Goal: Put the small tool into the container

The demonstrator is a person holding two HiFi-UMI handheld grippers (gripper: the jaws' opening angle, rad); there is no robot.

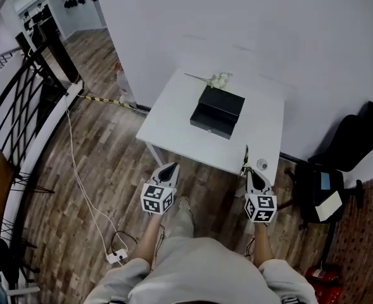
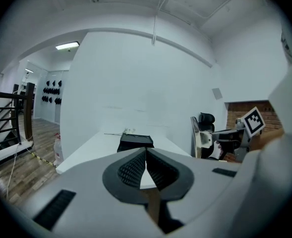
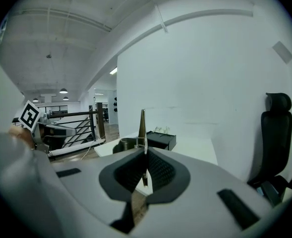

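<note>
The container is a black open box (image 1: 218, 111) in the middle of a white table (image 1: 173, 116); it also shows far ahead as the black box (image 2: 135, 142) and the black box (image 3: 160, 139). My right gripper (image 1: 251, 171) hovers at the table's near right corner, shut on a thin brass-coloured tool (image 1: 244, 158). That tool (image 3: 142, 125) stands upright out of the right gripper (image 3: 145, 155). My left gripper (image 1: 171, 167) hangs before the table's near edge. The left gripper (image 2: 146, 156) has its jaws together with nothing between them.
A white flower sprig (image 1: 219, 79) lies behind the box. A small round thing (image 1: 261, 164) sits on the near right corner. A black chair (image 1: 357, 135) and a bag (image 1: 319, 192) stand to the right, a black railing (image 1: 21, 106) to the left, and a cable with a power strip (image 1: 116, 256) lies on the wood floor.
</note>
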